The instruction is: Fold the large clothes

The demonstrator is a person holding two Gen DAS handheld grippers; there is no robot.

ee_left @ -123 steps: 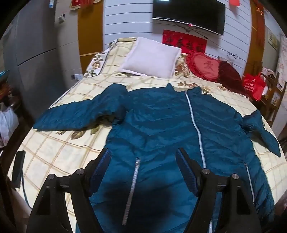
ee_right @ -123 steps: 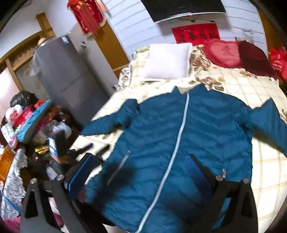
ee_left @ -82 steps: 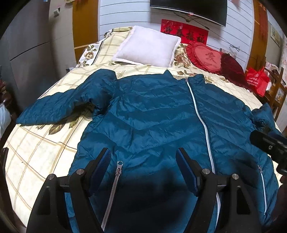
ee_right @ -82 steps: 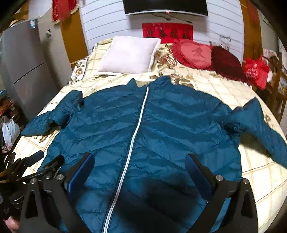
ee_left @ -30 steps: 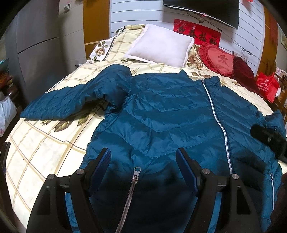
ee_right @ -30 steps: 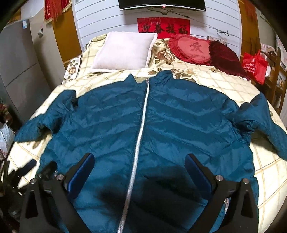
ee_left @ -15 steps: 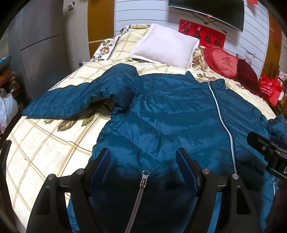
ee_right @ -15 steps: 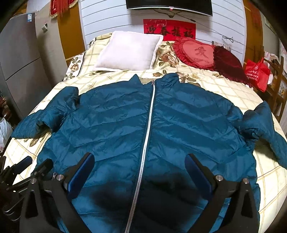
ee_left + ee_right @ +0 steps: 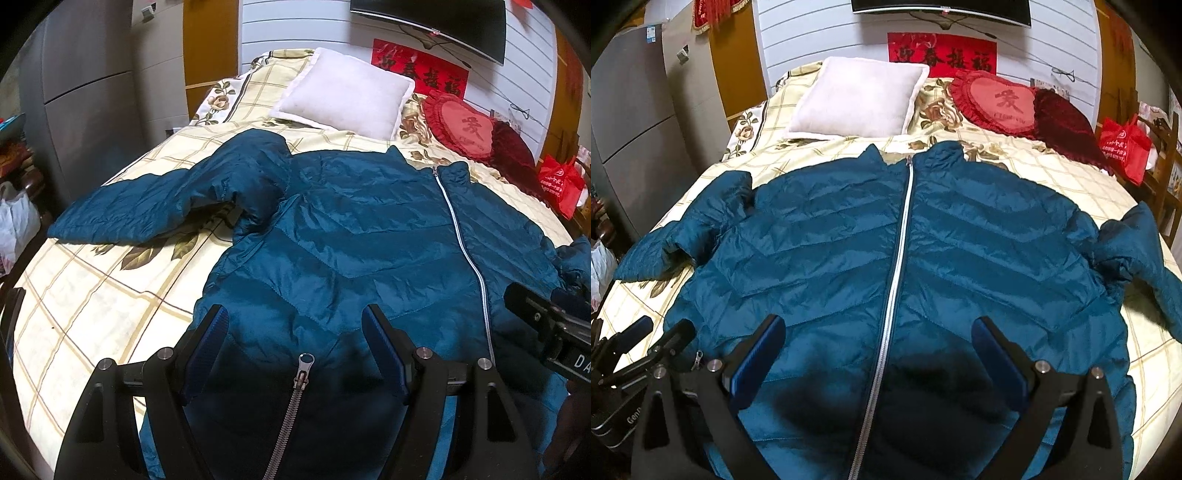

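A teal quilted jacket lies front up and zipped on the bed, collar toward the pillows, both sleeves spread out. My left gripper hovers open above the jacket's left pocket zipper, nothing between its blue pads. My right gripper is open above the lower front, straddling the silver centre zipper. The left gripper shows at the lower left of the right wrist view. The right tool's body juts in at the right edge of the left wrist view.
The bed has a cream checked floral cover. At its head lie a white pillow, a red heart cushion and a dark red cushion. A grey cabinet stands left; a red bag sits right.
Both views have shifted slightly toward the jacket's lower part; the pocket zipper pull sits a little higher between my left fingers. The jacket itself has not moved.
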